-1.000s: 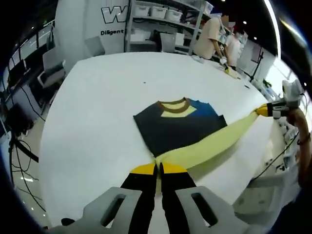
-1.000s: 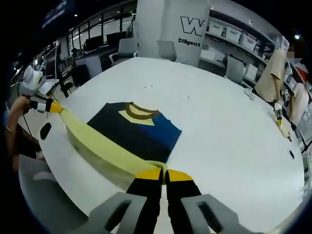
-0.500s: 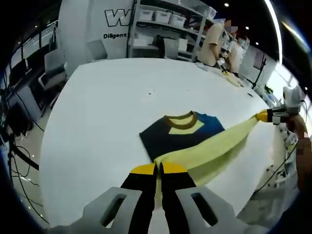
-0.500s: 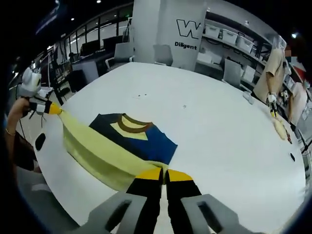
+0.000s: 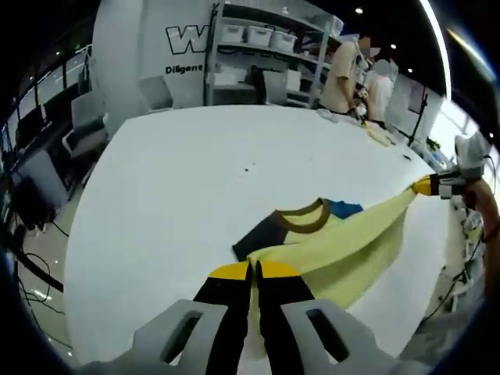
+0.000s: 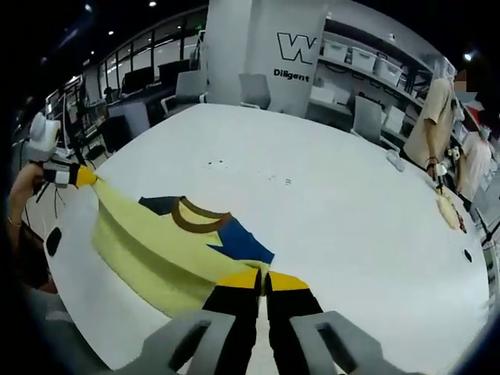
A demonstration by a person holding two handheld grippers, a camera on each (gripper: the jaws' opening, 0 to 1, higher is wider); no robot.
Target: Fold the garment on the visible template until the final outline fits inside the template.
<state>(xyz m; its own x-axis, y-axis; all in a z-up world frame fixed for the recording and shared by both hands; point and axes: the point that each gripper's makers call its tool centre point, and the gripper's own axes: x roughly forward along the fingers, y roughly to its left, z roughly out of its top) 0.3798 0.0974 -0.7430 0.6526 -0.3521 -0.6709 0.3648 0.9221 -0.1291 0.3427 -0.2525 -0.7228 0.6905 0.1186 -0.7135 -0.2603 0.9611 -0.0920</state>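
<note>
A navy and blue T-shirt (image 5: 269,230) (image 6: 238,242) with a brown collar (image 5: 303,219) (image 6: 195,219) lies on the white table. Its pale yellow inner side (image 5: 344,250) (image 6: 148,250) is lifted as a taut band over the body, covering most of the dark front. My left gripper (image 5: 254,269) is shut on one bottom corner of the shirt. My right gripper (image 6: 263,275) is shut on the other corner. In the left gripper view the right gripper (image 5: 428,186) shows at the far right; in the right gripper view the left gripper (image 6: 78,176) shows at the far left. No template outline is discernible.
The large white table (image 5: 180,172) (image 6: 351,211) stretches far behind the shirt. People stand at its far side (image 5: 348,66) (image 6: 437,109). A white pillar (image 6: 258,47) and shelves with bins (image 5: 266,35) stand behind. Chairs (image 6: 191,86) line the edge.
Both grippers have carried the yellow hem forward over the shirt. The fold now covers most of the dark front, up to the collar.
</note>
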